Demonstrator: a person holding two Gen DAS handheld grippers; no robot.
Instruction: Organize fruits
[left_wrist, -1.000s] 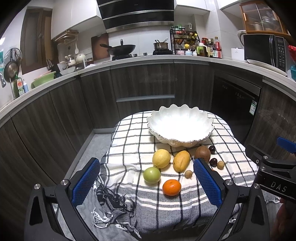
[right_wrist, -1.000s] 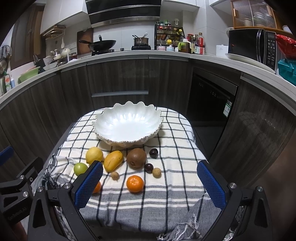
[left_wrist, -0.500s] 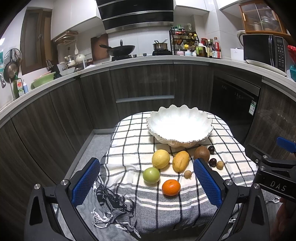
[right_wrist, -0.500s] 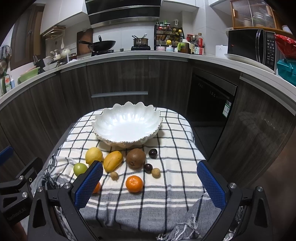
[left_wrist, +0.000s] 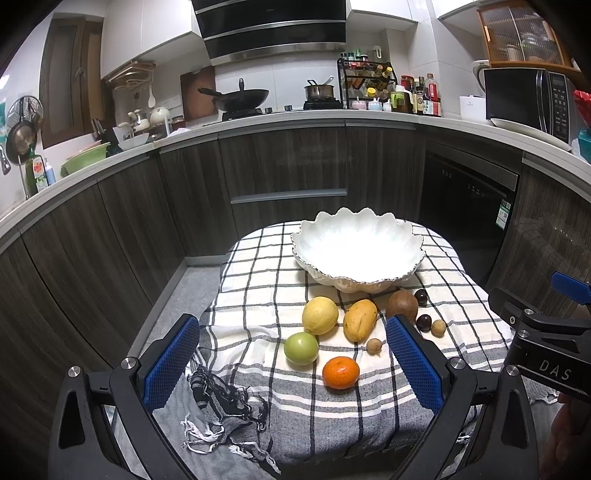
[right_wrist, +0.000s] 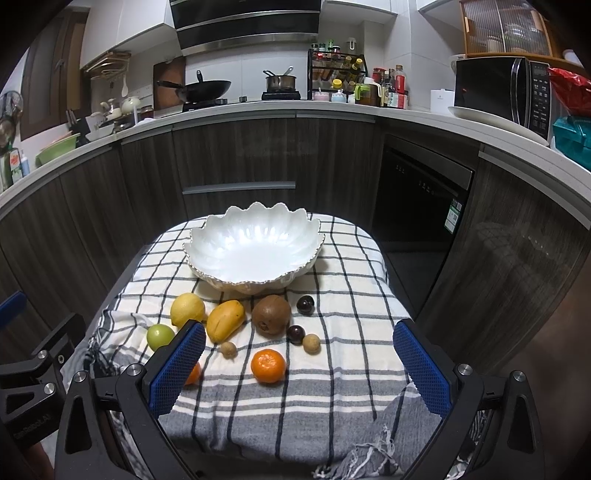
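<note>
Nearest the lenses, both tools hang above the near edge of the cloth. Left gripper (left_wrist: 291, 363): jaws spread wide, blue pads well apart, nothing between them. Right gripper (right_wrist: 299, 367): likewise spread wide and empty; its black body also shows at the right edge of the left wrist view.

Checked cloth (right_wrist: 343, 325) drapes a small table, with a fringed grey end bunched at the near left.

Front row on the cloth: an orange (right_wrist: 268, 365) sits alone near the middle. A second orange (right_wrist: 192, 373) is mostly hidden behind the right gripper's left pad in the right wrist view. In the left wrist view it lies in plain sight, just nearer than the green fruit (left_wrist: 301, 348).

Next row back: two small tan round fruits (right_wrist: 228, 349) (right_wrist: 311, 343) and a dark plum-like fruit (right_wrist: 296, 334) just beside the right-hand tan one.

Behind those, left to right: lemon (right_wrist: 187, 309), mango (right_wrist: 225, 320), brown round fruit (right_wrist: 271, 319), and a second dark fruit (right_wrist: 305, 304). Lemon and mango sit close together; whether they touch cannot be told.

Beyond the fruit: white scalloped bowl (right_wrist: 295, 254), upright at the cloth's far side, holding nothing.

Farthest: dark wood cabinets (right_wrist: 236, 155) curving under a pale counter.
</note>
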